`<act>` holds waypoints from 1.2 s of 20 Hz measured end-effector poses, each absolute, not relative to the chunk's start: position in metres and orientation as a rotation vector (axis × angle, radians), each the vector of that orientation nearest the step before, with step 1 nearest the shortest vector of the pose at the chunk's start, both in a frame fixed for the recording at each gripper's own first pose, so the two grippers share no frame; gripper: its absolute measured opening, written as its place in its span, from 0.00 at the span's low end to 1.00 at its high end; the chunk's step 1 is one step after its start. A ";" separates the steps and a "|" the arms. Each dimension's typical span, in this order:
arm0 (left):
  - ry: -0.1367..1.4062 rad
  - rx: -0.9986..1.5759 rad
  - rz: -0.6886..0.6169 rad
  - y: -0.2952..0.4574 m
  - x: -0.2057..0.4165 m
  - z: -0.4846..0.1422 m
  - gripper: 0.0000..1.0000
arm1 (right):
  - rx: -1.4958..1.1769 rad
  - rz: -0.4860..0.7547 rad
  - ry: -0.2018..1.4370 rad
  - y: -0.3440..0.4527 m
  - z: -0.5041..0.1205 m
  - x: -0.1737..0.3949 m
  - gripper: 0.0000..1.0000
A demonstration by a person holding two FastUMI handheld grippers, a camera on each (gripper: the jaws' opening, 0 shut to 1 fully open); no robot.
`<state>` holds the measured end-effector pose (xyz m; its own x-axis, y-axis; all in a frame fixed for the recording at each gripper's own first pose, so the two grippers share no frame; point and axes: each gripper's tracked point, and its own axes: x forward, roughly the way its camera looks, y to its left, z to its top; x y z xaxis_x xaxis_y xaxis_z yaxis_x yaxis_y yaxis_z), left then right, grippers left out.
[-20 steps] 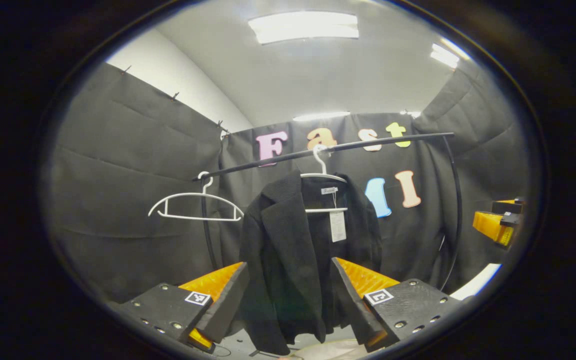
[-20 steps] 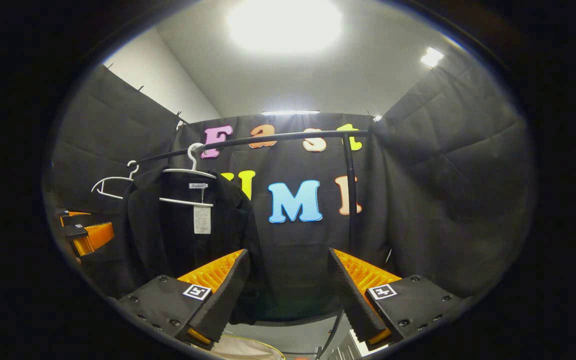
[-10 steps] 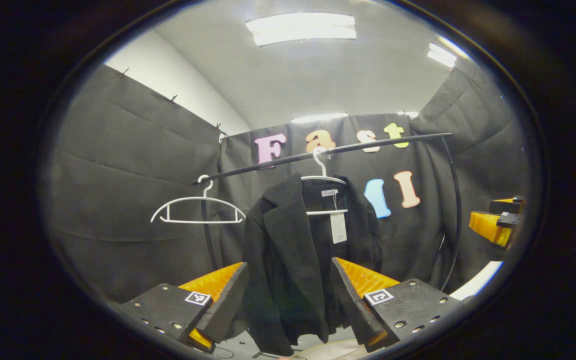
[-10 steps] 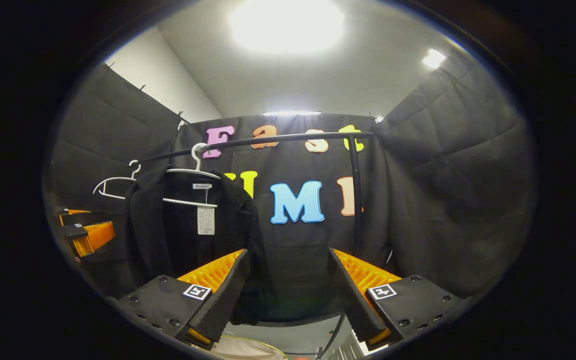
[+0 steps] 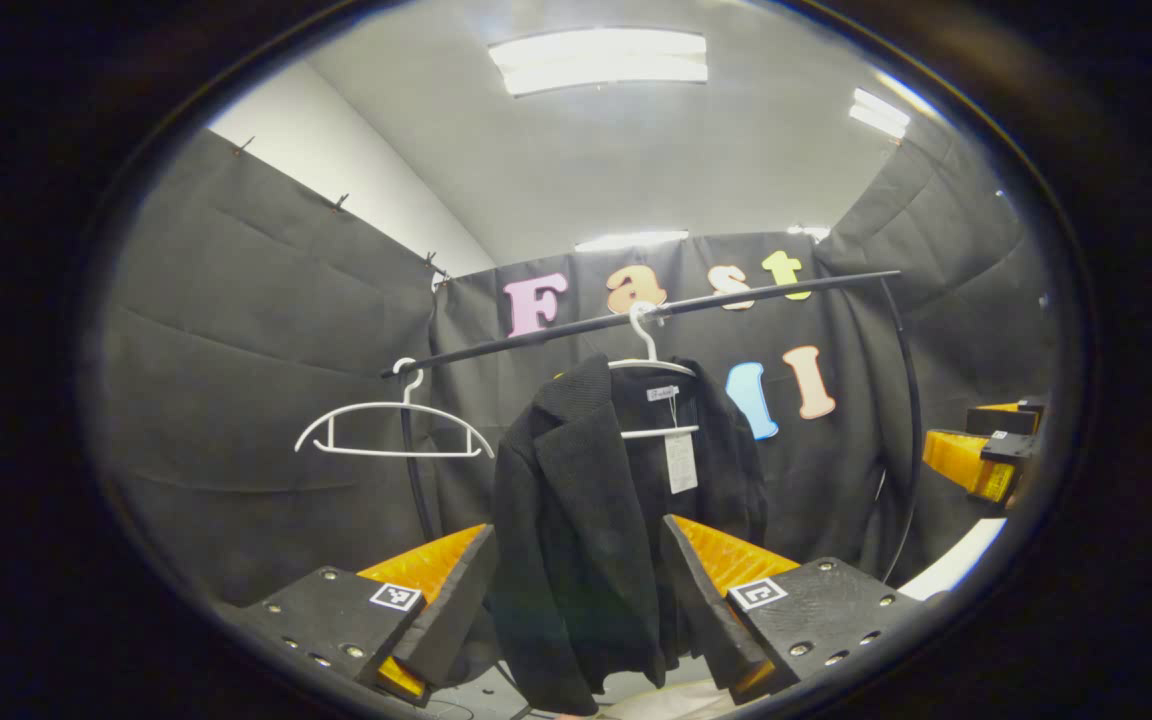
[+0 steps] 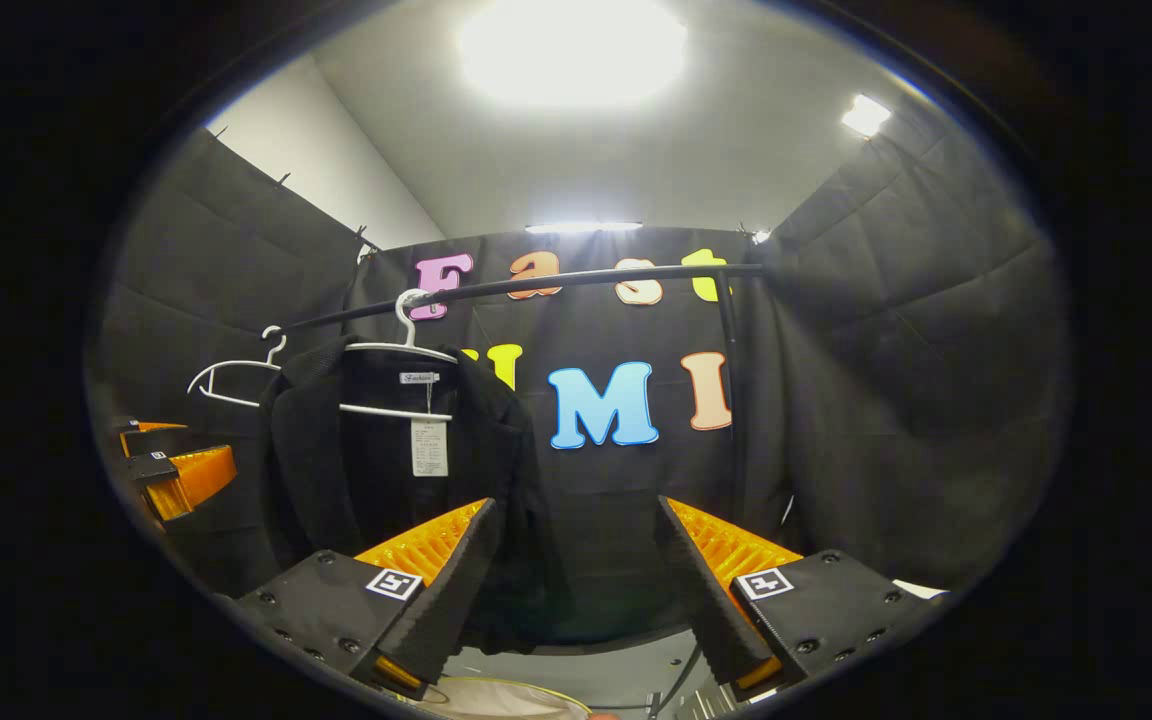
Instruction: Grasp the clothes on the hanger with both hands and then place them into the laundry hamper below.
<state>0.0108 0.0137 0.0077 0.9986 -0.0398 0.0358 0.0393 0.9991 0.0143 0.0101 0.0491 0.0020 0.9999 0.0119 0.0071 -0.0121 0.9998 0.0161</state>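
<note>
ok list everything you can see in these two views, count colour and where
jacket: one, black, on the right-hand hanger, paper tag at the collar
hangers: two, white, on the rail; one carries the jacket, one bare to its left
clothes rail: one, black, across the back wall
ceiling lights: several, white, overhead
hamper: one, pale rim at the bottom edge, below the jacket
left gripper: one, open, facing the jacket, not touching
right gripper: one, open, right of the jacket, not touching
</note>
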 end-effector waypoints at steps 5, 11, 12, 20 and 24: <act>-0.048 0.010 -0.012 0.011 0.024 0.017 0.95 | 0.010 0.069 -0.013 0.066 0.007 0.039 0.98; -0.051 0.027 0.062 0.000 0.049 0.021 0.95 | 0.023 0.196 -0.019 0.089 0.006 0.092 0.98; -0.055 0.031 0.069 -0.004 0.056 0.022 0.94 | 0.024 0.215 -0.017 0.092 0.005 0.101 0.96; -0.045 0.075 0.151 -0.021 0.106 0.017 0.95 | 0.066 0.342 -0.005 0.119 -0.004 0.173 0.96; -0.032 0.091 0.181 -0.029 0.129 0.010 0.95 | 0.082 0.389 0.005 0.133 -0.011 0.202 0.96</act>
<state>0.1293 -0.0288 0.0101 0.9832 0.1779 0.0401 -0.1808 0.9796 0.0876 0.2019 0.1331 -0.0105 0.9255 0.3786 0.0104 -0.3782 0.9222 0.0812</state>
